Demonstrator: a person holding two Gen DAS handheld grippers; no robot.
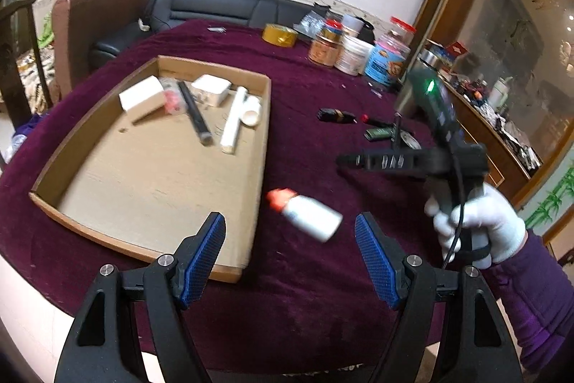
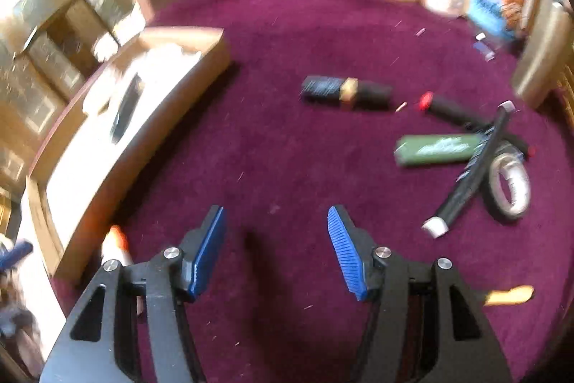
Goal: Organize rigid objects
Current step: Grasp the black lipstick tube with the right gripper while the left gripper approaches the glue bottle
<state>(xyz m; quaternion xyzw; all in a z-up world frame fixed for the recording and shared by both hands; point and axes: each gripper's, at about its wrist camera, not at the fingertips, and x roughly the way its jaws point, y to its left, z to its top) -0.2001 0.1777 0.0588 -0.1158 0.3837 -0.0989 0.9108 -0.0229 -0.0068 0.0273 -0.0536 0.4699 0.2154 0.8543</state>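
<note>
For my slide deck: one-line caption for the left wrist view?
Open left gripper over a white bottle lying on the purple cloth beside a cardboard tray.

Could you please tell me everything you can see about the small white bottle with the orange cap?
The white bottle is a small cylinder, plastic by its look, with an orange-red cap that is on. It lies on its side on the purple cloth, cap towards the cardboard tray, just outside the tray's near corner. It is blurred, so no label can be read. Nothing grips it: it lies ahead of the open left hand-held gripper.
</note>
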